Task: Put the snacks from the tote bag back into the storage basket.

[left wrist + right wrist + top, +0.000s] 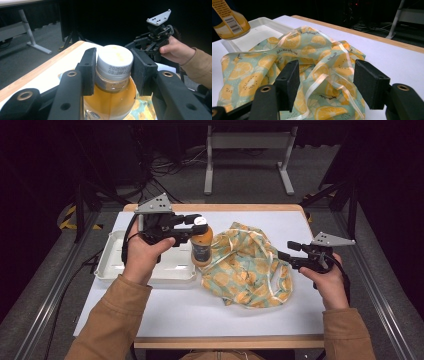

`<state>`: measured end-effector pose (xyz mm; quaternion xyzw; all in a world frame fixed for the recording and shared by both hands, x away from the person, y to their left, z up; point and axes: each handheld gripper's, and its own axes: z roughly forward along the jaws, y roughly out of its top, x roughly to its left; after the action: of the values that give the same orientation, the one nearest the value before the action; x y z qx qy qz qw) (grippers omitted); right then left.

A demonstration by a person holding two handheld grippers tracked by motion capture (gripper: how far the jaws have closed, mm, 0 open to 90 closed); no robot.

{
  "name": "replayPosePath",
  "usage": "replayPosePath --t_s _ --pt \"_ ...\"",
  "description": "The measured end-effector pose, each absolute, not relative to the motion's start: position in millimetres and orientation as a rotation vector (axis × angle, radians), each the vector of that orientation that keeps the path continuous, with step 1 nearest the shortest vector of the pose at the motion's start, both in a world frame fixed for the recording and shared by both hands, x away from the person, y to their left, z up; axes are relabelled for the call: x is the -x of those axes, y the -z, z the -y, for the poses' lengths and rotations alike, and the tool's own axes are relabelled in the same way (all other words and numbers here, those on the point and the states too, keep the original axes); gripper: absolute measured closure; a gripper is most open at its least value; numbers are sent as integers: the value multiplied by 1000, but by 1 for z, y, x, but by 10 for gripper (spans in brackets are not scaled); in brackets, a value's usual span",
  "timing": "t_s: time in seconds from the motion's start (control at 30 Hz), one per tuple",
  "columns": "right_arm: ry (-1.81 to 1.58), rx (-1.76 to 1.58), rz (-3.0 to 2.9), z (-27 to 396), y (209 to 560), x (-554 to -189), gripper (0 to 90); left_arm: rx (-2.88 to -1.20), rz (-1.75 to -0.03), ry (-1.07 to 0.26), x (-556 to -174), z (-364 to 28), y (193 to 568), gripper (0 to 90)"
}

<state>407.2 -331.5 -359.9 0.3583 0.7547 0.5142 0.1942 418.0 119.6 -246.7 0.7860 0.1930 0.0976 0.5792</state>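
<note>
Nearest you, your two sleeves enter at six o'clock. Your left gripper [192, 226] clamps the one bottle [201, 246] by its white cap [114, 61], lifted between the single tray [111, 263] at nine o'clock and the one lemon-print bag [247, 267]. Your right gripper [286, 251] gapes at three o'clock, empty. The bottle's label is cut off.

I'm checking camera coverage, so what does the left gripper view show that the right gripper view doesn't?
Left gripper view: the left gripper shut on the bottle at its white cap, with printed date digits on it, and the right gripper farther off in a hand.

Right gripper view: the right gripper's open jaws over the bag, the white tray, the bottle's barcode label.

Both: the bottle, the lemon-print bag, the table.
</note>
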Motion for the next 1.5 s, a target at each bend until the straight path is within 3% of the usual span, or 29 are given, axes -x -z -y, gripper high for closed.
replayPosePath --t_s 0.8,1.5 --pt "-1433 -1035 -2116 334 364 -403 386 -1821 -505 -250 -423 -178 259 582" --pt "-1433 -1040 -2120 334 365 -403 386 -1842 -554 -235 -441 -189 301 582"
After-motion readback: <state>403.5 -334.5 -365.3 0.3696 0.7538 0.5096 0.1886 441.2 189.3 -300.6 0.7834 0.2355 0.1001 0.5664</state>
